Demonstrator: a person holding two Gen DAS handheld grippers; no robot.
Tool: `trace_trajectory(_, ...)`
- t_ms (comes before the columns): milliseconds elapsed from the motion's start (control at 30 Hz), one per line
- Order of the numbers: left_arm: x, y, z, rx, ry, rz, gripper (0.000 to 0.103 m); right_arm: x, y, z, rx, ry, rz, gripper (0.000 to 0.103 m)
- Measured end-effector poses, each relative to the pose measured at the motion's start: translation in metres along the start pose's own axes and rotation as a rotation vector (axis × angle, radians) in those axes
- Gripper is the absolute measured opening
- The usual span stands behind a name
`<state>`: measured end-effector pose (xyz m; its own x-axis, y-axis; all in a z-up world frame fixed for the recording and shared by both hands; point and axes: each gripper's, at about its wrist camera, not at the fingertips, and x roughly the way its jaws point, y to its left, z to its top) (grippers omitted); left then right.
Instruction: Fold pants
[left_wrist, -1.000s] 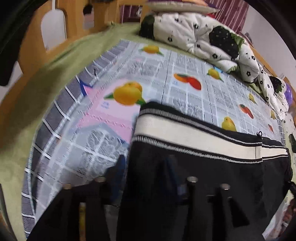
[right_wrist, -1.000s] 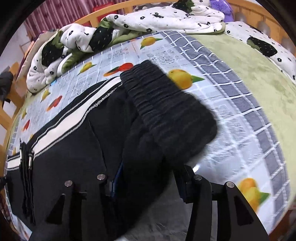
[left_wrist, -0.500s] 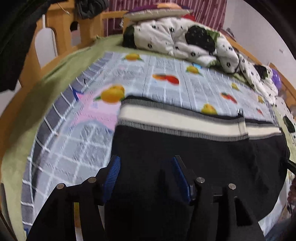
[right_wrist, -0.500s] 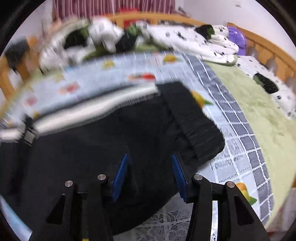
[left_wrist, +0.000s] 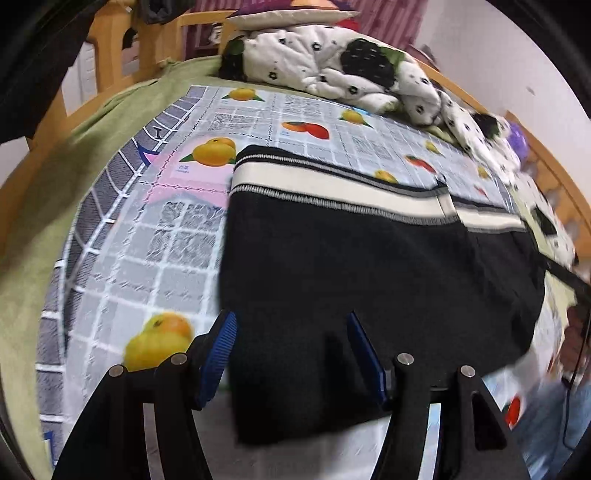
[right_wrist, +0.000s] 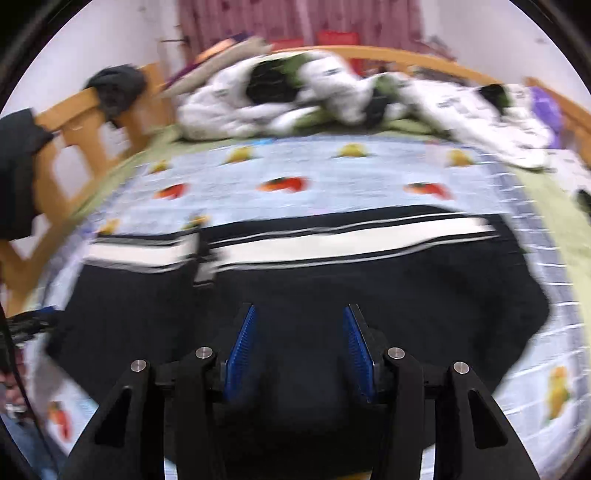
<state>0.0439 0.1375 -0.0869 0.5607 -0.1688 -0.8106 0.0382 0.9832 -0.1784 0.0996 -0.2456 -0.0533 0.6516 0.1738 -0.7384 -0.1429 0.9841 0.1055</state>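
Note:
Black pants (left_wrist: 369, 266) with a cream side stripe (left_wrist: 332, 188) lie folded over on a fruit-print sheet (left_wrist: 155, 236) on the bed. They also fill the right wrist view (right_wrist: 332, 288), stripe (right_wrist: 332, 243) across the far side. My left gripper (left_wrist: 291, 332) is open, its blue pads apart over the pants' near left edge, holding nothing. My right gripper (right_wrist: 299, 332) is open above the near middle of the pants, blue pads apart and empty.
A crumpled white-and-black floral quilt (left_wrist: 332, 62) lies at the far side of the bed. A wooden bed rail (right_wrist: 88, 122) runs along the left and back. A green blanket (left_wrist: 55, 177) lies under the sheet. The bed's front edge is just below both grippers.
Both grippers have opened and let go of the pants, then pulled back toward the near edge. The lifted waistband end now lies flat, folded over the rest.

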Motion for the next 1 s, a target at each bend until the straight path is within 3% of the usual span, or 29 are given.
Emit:
trace_trajectory(100,-0.012,0.012,-0.021,0.034,-0.016,0.008,0.062,0.006,0.039,-0.011,-0.025,0.032,0.073,0.048)
trace_trajectory(333,-0.031,0.040,-0.057,0.047,-0.050,-0.055,0.063,0.012,0.090,-0.038,-0.091,0.071,0.101,0.048)
trace_trajectory(533,-0.022,0.020,-0.060,0.147,-0.031,-0.004,0.063,0.019,0.090,-0.043,-0.041,0.104,0.114,0.048)
trace_trajectory(733,-0.021,0.005,-0.055,0.181,-0.073,0.061,0.063,0.023,0.084,-0.040,-0.035,0.098,0.102,0.048)
trace_trajectory(800,-0.015,-0.002,-0.055,0.210,-0.074,0.134,0.065,0.024,0.080,-0.039,-0.019,0.100,0.106,0.048)
trace_trajectory(900,-0.011,-0.012,-0.058,0.269,-0.085,0.186,0.065,0.028,0.078,-0.039,-0.009,0.114,0.110,0.048)
trace_trajectory(1000,-0.017,-0.020,-0.060,0.290,-0.140,0.174,0.063,0.030,0.077,-0.040,-0.011,0.117,0.114,0.048)
